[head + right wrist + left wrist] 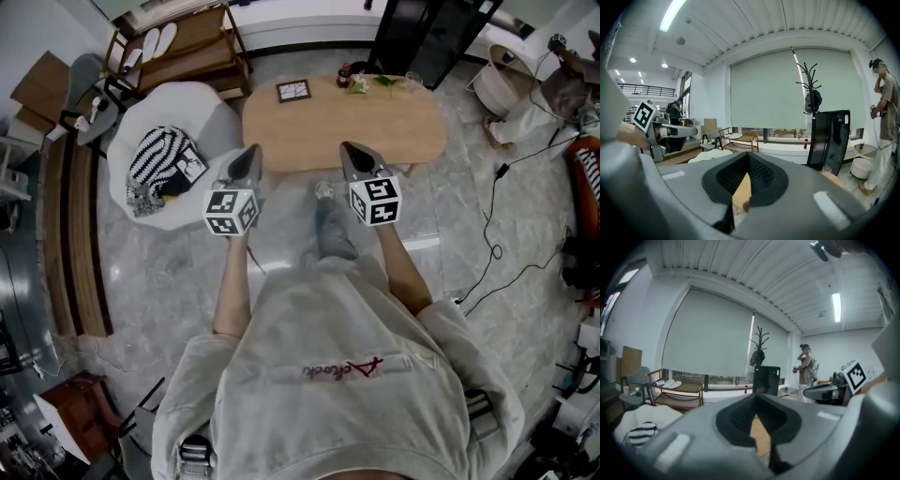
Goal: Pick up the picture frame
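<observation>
A wooden rack [183, 52] holding slippers stands at far left, beside a white armchair [178, 112] that carries a striped cushion [159, 157]. A person in a grey sweatshirt [328, 375] stands on the marble floor [150, 281] facing an oval wooden counter [375, 131], with a claw in each hand. The left claw [250, 156], its jaws pressed together on nothing, hangs at the counter's near-left corner. The right claw [351, 152], likewise closed and empty, hangs at the near edge, and both point across the wood. The picture frame [293, 91], dark-bordered, sits at the counter's far-left edge, well apart from both claws and nearer the left one. Whether it lies flat or leans cannot be told. Further right along the far edge are a small bottle [345, 73] and a green sprig [380, 82]. A black cabinet [427, 33] stands beyond, and cables [495, 234] trail over the floor at right.
</observation>
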Demonstrator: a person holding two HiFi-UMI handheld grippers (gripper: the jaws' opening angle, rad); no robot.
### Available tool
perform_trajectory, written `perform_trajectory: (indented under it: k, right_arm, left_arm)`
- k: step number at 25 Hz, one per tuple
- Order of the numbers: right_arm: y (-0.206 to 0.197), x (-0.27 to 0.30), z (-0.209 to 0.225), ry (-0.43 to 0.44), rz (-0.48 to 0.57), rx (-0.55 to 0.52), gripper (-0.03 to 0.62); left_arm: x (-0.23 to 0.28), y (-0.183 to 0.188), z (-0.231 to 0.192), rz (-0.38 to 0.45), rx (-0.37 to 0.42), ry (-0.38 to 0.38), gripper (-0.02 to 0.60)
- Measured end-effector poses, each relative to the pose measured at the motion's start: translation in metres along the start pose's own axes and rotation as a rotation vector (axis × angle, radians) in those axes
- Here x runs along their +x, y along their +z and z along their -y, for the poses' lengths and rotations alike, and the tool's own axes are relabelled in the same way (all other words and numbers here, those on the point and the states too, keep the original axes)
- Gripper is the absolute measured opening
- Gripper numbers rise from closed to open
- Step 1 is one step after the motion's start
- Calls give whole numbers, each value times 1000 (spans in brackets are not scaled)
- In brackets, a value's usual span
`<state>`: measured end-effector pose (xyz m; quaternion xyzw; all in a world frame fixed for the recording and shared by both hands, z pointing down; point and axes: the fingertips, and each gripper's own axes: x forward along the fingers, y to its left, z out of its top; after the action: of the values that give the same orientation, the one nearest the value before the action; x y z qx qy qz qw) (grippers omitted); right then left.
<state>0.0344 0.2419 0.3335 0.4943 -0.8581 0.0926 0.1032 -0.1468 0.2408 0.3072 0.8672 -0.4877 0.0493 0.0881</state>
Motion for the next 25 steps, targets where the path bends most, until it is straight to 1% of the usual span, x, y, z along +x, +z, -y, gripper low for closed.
perform_trajectory:
  k: [3, 9, 19, 25]
  right_arm:
    - [-4, 7, 2, 5, -3, 2, 6]
    - [-12, 28, 25, 2, -14, 14, 6]
    - [-3, 78, 58, 0, -29, 18, 6]
    - [9, 124, 86, 5, -38, 19, 6]
  left_arm:
    - [6, -4, -6, -7, -3, 7, 0]
    - [37, -9, -10, -21, 6, 1, 0]
    - [90, -2, -41, -31, -6, 5, 0]
    - [134, 5, -67, -40, -22, 9, 0]
